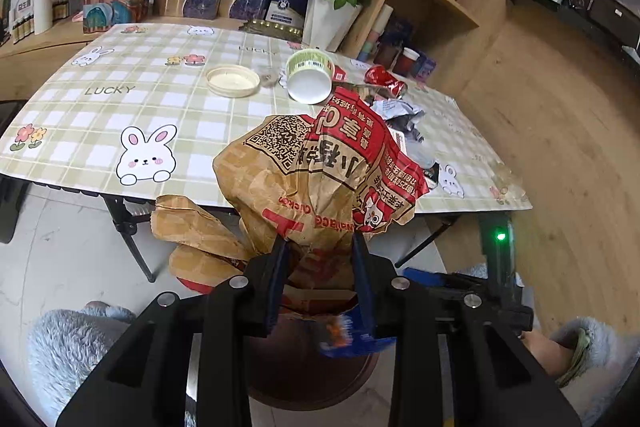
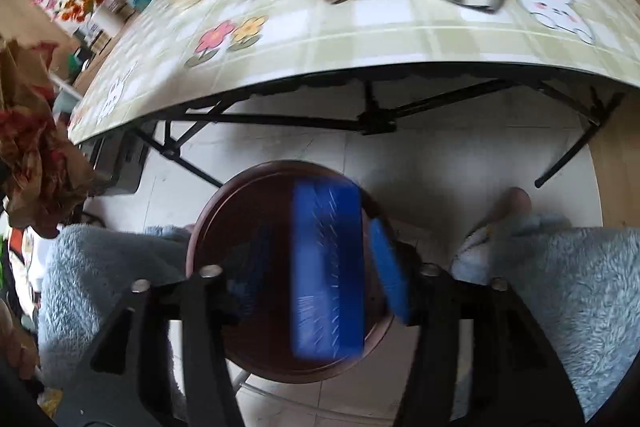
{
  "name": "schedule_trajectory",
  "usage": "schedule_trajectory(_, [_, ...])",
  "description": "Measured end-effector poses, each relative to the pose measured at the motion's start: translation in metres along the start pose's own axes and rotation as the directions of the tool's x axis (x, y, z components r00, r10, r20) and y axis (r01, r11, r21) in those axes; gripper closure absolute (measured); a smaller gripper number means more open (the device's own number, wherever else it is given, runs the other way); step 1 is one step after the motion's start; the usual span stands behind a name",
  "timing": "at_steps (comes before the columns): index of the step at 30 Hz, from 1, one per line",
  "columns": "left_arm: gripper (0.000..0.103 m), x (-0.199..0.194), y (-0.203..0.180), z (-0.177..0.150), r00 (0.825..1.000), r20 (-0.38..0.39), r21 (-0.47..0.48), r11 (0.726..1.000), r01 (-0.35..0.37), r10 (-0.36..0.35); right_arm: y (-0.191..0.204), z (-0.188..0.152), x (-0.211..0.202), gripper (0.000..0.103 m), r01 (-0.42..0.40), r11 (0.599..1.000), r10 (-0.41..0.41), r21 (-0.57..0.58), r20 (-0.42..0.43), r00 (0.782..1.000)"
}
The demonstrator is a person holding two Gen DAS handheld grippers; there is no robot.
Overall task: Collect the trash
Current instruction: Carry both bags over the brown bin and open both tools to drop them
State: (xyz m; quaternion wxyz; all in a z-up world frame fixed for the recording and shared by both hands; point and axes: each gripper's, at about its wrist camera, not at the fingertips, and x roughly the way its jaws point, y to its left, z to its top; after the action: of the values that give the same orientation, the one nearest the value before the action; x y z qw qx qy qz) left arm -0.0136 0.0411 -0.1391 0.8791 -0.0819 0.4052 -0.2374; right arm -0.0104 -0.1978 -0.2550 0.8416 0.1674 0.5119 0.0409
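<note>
Paper bag, material: brown kraft paper [image 1: 304,183] with red print and a QR code, heavily crumpled, upper edge torn and flared open.
Paper bag, position: you held it above the dark red bin [image 2: 240,227], off the table's near edge; it also showed at the left margin of the right wrist view.
Left gripper [image 1: 320,247]: fingers were clamped on the bag's bunched lower end, paper squeezed between the pads.
Right gripper [image 2: 312,263]: fingers stood apart over the bin mouth; a blue packet [image 2: 328,267] sat between them, motion-blurred, and contact with either pad could not be confirmed.
Blue packet, position: over the bin opening, apparently dropping in; this is a judgement only.
Step in hand: depositing collected items into the bin, by my assessment.
Next move calls for: bringing the bag squarely over the bin mouth before parting the left fingers, since the flared paper is wider than the grip and could catch the rim.
Table [image 1: 120,115]: checked cloth carried a tipped green cup [image 1: 310,75], a round lid [image 1: 233,80], a crushed red can [image 1: 384,79] and crumpled wrappers [image 1: 400,115].
Remaining work: several items uncollected; task judged partway.
</note>
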Motion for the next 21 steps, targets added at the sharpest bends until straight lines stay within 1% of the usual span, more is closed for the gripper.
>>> schedule_trajectory(1, [0.072,0.002,0.0,0.0,1.0,-0.004,-0.001,1.0,-0.002,0.002,-0.002,0.0,-0.003,0.037,0.007,1.0,-0.008,0.002,0.019,1.0])
schedule_trajectory(3, [0.072,0.01,0.002,-0.003,1.0,-0.015,0.001,1.0,-0.006,0.006,-0.004,0.001,-0.013,0.035,0.032,0.999,-0.031,-0.016,0.084,0.996])
schedule_trajectory(7, [0.072,0.03,0.004,-0.012,0.998,-0.058,0.003,1.0,0.011,-0.01,-0.004,0.002,-0.029,0.025,0.082,0.996,-0.074,-0.034,0.209,0.975])
schedule_trajectory(11, [0.072,0.053,0.0,-0.025,0.989,-0.144,0.032,0.999,0.021,-0.016,-0.007,0.008,-0.037,0.018,0.103,0.994,-0.092,-0.028,0.262,0.961])
schedule_trajectory(12, [0.072,0.06,-0.002,-0.028,0.985,-0.172,0.039,0.999,0.025,-0.017,-0.007,0.008,-0.038,0.015,0.108,0.994,-0.097,-0.027,0.271,0.958])
schedule_trajectory(14, [0.072,0.074,-0.002,-0.036,0.974,-0.226,0.044,0.998,0.033,-0.022,-0.008,0.01,-0.039,0.015,0.116,0.993,-0.105,-0.023,0.275,0.956])
schedule_trajectory(15, [0.071,0.077,-0.001,-0.038,0.97,-0.24,0.041,0.999,0.035,-0.024,-0.007,0.013,-0.038,0.014,0.117,0.993,-0.107,-0.021,0.271,0.957])
schedule_trajectory(18, [0.071,0.085,0.001,-0.041,0.963,-0.267,0.026,0.999,0.041,-0.032,-0.01,0.012,-0.036,0.013,0.116,0.993,-0.11,-0.008,0.264,0.958])
schedule_trajectory(21, [0.069,0.086,0.002,-0.043,0.962,-0.271,0.013,0.999,0.045,-0.04,-0.015,0.011,-0.038,0.012,0.116,0.993,-0.114,0.011,0.268,0.957])
